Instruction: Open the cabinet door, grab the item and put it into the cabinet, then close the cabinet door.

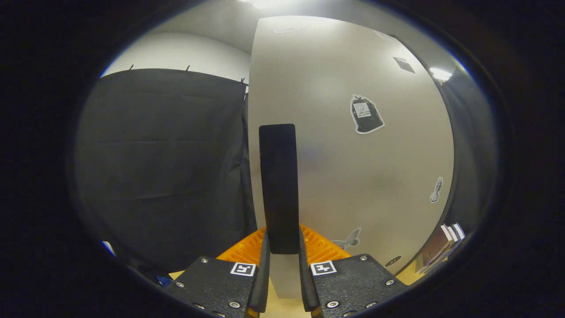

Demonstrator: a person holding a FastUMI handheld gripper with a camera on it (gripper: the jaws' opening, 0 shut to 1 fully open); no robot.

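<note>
The handle [279, 185] of the cabinet door [353, 154] is clamped narrowly in the claw [282, 265]; by appearances, opening is underway, with item placement and closing left.

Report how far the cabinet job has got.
Early stage. The gripper has its two fingers closed on the black vertical handle of the pale cabinet door, so the door step is in hand; whether the door has begun to swing cannot be told. No item is held, and books show past the door's lower edge. Left: grab the item, put it inside, close the door.
</note>
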